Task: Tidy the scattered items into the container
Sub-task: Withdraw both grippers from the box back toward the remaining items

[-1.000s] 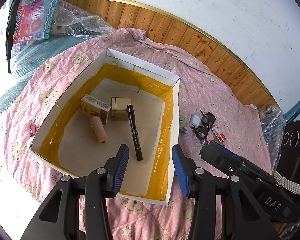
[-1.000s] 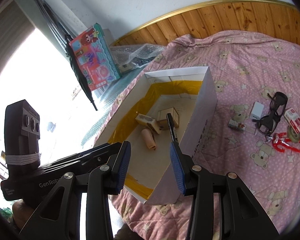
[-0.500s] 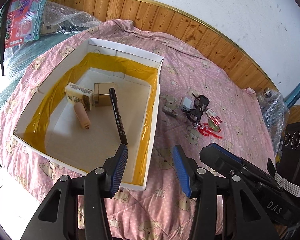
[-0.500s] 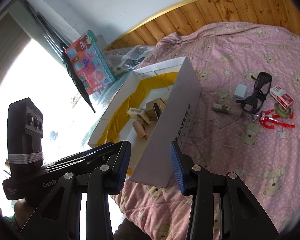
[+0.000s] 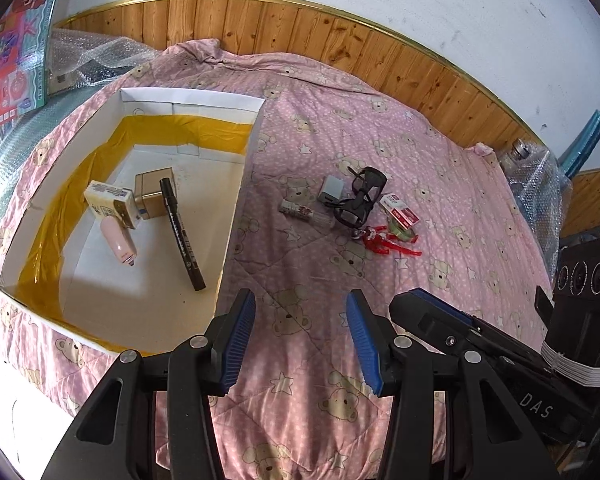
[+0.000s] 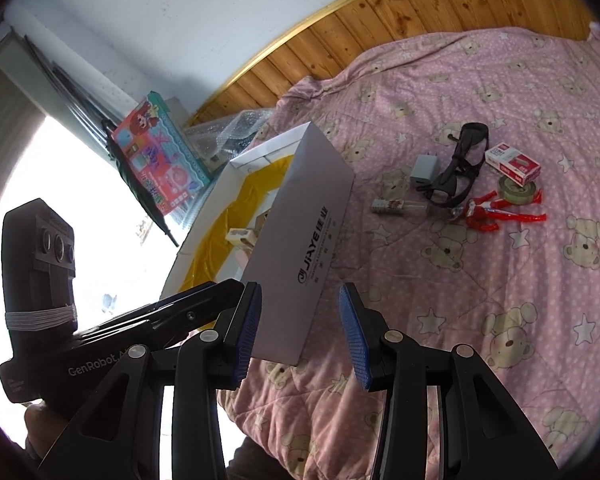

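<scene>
A white box [image 5: 236, 204] with yellow tape inside lies on the pink bear quilt, seen from outside as the white box [image 6: 312, 204]. It holds a black marker [image 5: 180, 232], a pink tube [image 5: 118, 240], a tan carton [image 5: 110, 204] and a brown cube [image 5: 154, 194]. Right of it lie black glasses [image 5: 360, 200], a grey charger [image 5: 330, 190], a small bottle [image 5: 300, 211], a red-white pack [image 5: 400, 210], a tape roll [image 5: 400, 232] and a red figure [image 5: 384, 242]. My left gripper [image 5: 300, 336] and right gripper [image 6: 300, 332] hang open and empty above the quilt.
The right gripper's body [image 5: 500, 356] fills the lower right of the left wrist view, and the left gripper's body [image 6: 40, 280] the lower left of the right wrist view. A toy box [image 6: 160, 160] and bubble wrap [image 5: 92, 56] lie beyond the white box. Wood panelling [image 5: 340, 44] backs the bed.
Both grippers have swung right, away from over the box and toward the scattered pile. The box has slid left in both views. Nothing was picked up.
</scene>
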Demonstrator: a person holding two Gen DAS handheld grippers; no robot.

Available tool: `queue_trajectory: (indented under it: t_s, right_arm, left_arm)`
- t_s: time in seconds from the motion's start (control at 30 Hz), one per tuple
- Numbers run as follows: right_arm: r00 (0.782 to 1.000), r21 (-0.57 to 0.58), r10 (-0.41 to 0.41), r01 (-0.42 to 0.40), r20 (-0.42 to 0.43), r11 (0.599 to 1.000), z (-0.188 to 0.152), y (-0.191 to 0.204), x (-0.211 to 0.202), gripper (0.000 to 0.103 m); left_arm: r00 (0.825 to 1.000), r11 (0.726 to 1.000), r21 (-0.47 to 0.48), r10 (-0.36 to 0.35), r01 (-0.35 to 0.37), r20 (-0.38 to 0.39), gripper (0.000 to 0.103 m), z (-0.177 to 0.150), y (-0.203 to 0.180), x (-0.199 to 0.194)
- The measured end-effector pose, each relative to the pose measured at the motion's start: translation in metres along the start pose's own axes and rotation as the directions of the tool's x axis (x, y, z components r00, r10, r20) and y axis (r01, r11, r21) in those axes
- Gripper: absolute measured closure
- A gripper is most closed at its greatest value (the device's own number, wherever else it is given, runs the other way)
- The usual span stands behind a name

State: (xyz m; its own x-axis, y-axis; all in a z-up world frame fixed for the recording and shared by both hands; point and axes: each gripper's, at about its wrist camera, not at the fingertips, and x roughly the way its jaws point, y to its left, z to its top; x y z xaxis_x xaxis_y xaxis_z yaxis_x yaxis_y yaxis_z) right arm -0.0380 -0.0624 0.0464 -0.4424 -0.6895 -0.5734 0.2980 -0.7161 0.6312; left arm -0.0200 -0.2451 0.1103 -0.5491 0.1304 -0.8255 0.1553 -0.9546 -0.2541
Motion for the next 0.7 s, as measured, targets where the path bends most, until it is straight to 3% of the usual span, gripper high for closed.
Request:
queue_trajectory:
  t_s: [0.7]
  right_arm:
    - [0.998,0.111,-0.06,0.062,-0.017,0.992,0.011,-0.063,0.003,0.059]
  left_arm:
    - [0.996,0.999,0.028,-0.021,0.023,-0.086,0.054,0.02,-0.032,0.059]
